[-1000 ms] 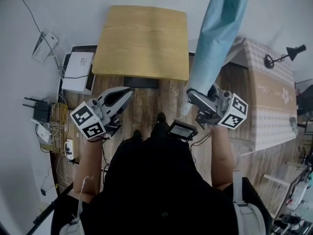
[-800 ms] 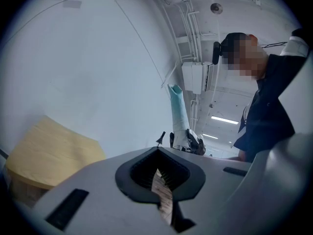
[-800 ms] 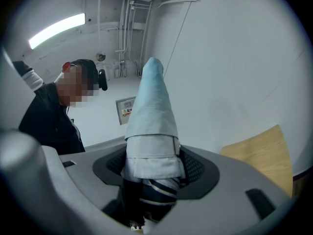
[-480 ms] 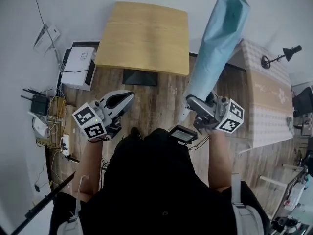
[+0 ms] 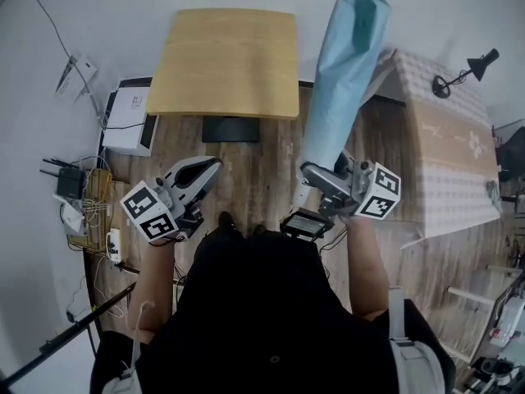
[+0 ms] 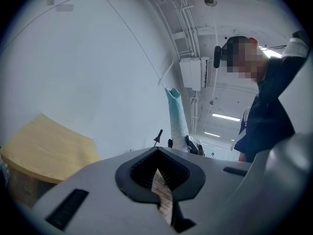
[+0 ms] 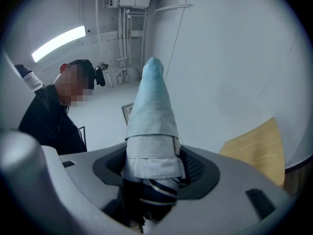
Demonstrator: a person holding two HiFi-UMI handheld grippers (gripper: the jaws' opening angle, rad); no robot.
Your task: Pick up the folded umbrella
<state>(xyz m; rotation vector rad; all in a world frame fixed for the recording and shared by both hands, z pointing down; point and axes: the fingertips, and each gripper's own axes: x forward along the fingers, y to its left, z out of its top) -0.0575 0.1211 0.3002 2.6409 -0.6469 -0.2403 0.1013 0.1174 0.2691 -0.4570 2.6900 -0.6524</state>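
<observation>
- Since the folded umbrella is already clear of floor and tables, I judge the pick-up to be at the lift/hold stage, with the grasp itself done.
- Umbrella location: right side of the scene, in its pale blue sleeve. The near end is in my right gripper and the rest sticks out toward the far side, between the wooden table on the left and the cloth-covered table on the right.
- Right gripper: jaws wide apart but clamped on the umbrella. Both pads press the sleeve cuff just above the dark striped part near the handle end.
- Left gripper: jaws together, holding nothing of the task. A paper slip shows at the seam; I can't tell whether it's pinched or stuck on.
- Next move, my call: keep the clamp firm. The grip is near one end, so the long free end has leverage and could sag or swing.
- Also steer the far tip clear of both tables.
</observation>
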